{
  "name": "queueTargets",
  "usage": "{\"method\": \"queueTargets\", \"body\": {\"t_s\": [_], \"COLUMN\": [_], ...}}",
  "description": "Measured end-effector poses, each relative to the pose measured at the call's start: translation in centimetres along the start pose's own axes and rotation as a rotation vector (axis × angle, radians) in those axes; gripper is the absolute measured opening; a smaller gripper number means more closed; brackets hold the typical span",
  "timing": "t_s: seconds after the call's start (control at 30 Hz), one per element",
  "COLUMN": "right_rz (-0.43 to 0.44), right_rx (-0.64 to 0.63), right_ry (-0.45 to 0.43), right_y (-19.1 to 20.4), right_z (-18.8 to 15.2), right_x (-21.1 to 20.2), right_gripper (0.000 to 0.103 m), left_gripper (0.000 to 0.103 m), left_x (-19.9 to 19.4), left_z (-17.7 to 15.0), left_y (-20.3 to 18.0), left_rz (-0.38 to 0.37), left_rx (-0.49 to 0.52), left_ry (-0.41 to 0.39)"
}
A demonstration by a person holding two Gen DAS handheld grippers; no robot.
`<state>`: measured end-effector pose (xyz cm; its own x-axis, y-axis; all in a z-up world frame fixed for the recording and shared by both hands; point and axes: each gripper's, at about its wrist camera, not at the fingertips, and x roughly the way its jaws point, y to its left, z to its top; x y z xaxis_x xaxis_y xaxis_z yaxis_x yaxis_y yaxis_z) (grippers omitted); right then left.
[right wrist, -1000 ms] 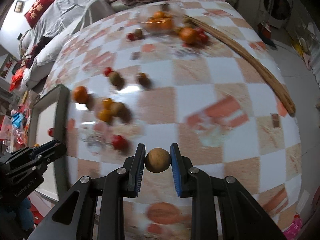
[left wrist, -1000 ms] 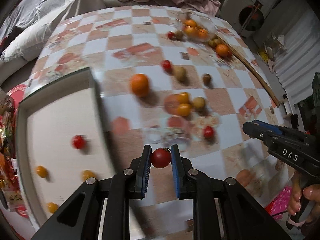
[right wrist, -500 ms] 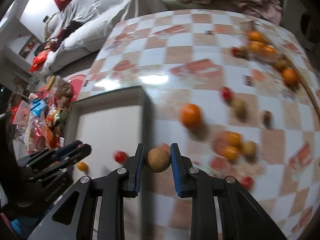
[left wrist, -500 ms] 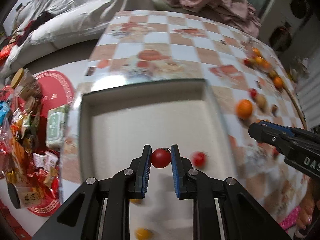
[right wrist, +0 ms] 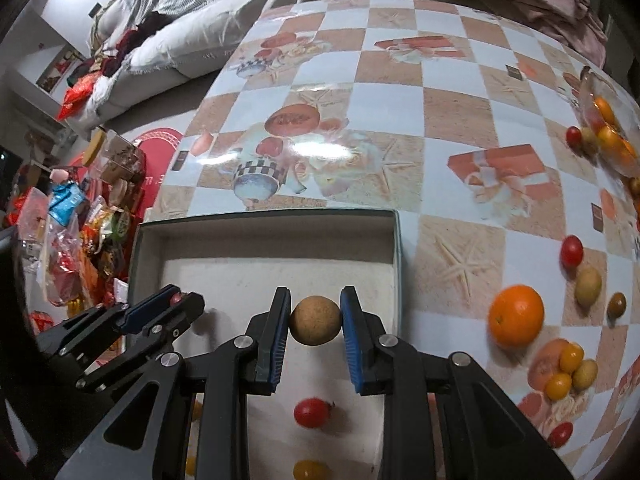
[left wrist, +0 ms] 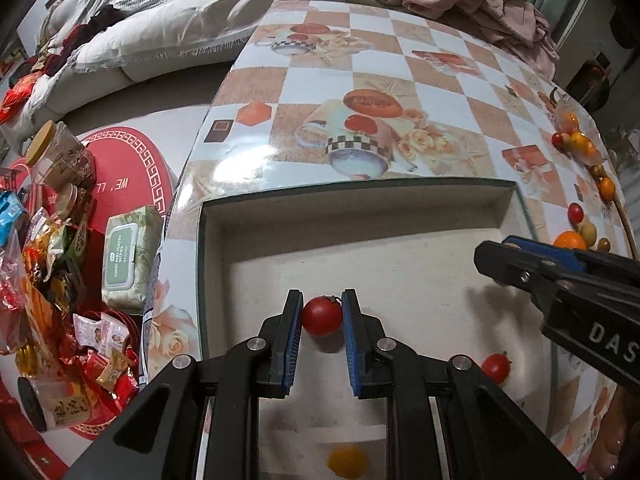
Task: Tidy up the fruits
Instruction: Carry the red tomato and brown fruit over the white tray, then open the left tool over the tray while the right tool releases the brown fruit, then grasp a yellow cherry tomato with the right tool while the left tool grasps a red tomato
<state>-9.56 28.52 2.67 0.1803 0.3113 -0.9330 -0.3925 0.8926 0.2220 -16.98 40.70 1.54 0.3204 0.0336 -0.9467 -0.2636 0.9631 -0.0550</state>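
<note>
My left gripper point(left wrist: 321, 322) is shut on a red cherry tomato point(left wrist: 321, 315) and holds it over the white tray point(left wrist: 360, 204). My right gripper point(right wrist: 315, 320) is shut on a brown round longan point(right wrist: 315, 320), also over the tray point(right wrist: 264, 216), near its right wall. In the tray lie a red tomato point(right wrist: 312, 412) and a yellow one point(right wrist: 310, 470). The left view shows the red tomato point(left wrist: 496, 367) and a yellow one point(left wrist: 347, 461). The right gripper's fingers point(left wrist: 520, 258) reach in from the right in the left view. The left gripper's fingers point(right wrist: 160, 312) show at the left in the right view.
An orange point(right wrist: 516, 316), red and yellow tomatoes point(right wrist: 570, 251) and longans point(right wrist: 588, 286) lie loose on the checkered table right of the tray. A clear bag of fruit point(right wrist: 608, 128) sits far right. Snack packets and a wipes pack point(left wrist: 124, 256) lie on the floor to the left.
Both grippers swung left from over the loose fruit to above the tray, each keeping hold of its fruit. The tray now fills the foreground of both views.
</note>
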Motion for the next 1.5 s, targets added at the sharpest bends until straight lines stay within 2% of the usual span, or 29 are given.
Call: {"method": "queueTargets", "body": {"t_s": [0.47,0.53,0.57,0.6,0.67,0.7,0.83,0.9,0.97,1.23,1.5], "right_rz": [-0.059,-0.046,-0.038,-0.031,-0.017,-0.011,0.026,0.038,0.049,0.008,-0.059], "right_rx": [-0.020,-0.013,-0.008,-0.003,0.009,0.014,0.029,0.033,0.042,0.099,0.196], "right_ry": [0.020,0.022,0.024,0.026,0.019,0.012,-0.022,-0.047,-0.071,-0.119,-0.103], "right_y": [0.1,0.0,-0.1,-0.1,-0.3,-0.4,-0.6,-0.6,-0.9,-3.5,-9.6], "right_z": [-0.2,-0.1,-0.1,0.0,0.0,-0.1,0.0,0.0,-0.1,-1.6,-5.2], "right_x": [1.7,1.7,1.7,1.6,1.3,1.0,-0.5,-1.5,-2.6,-6.1,-8.0], "right_gripper": [0.028,0.031,0.032,0.032,0.038,0.045,0.057,0.073,0.078,0.081,0.081], "left_gripper": [0.023,0.036,0.059,0.070,0.070,0.070,0.070,0.070,0.070,0.070,0.070], "left_x": [0.5,0.4,0.3,0.1,-0.4,-0.4,-0.6,-0.8,-1.2,-2.6,-4.0], "left_z": [-0.1,-0.1,-0.1,-0.2,-0.3,-0.3,-0.4,-0.4,-0.5,-0.8,-0.8], "left_y": [-0.3,-0.4,-0.4,-0.4,-0.4,-0.4,-0.3,-0.4,-0.6,-3.1,-7.8], "left_rz": [0.008,-0.002,0.009,0.025,0.032,0.024,0.025,0.020,0.019,0.016,-0.015], "left_rx": [0.040,0.042,0.042,0.042,0.046,0.049,0.055,0.049,0.053,0.113,0.200], "left_ry": [0.000,-0.001,-0.006,-0.024,-0.051,-0.044,-0.042,-0.039,-0.039,-0.039,-0.058]}}
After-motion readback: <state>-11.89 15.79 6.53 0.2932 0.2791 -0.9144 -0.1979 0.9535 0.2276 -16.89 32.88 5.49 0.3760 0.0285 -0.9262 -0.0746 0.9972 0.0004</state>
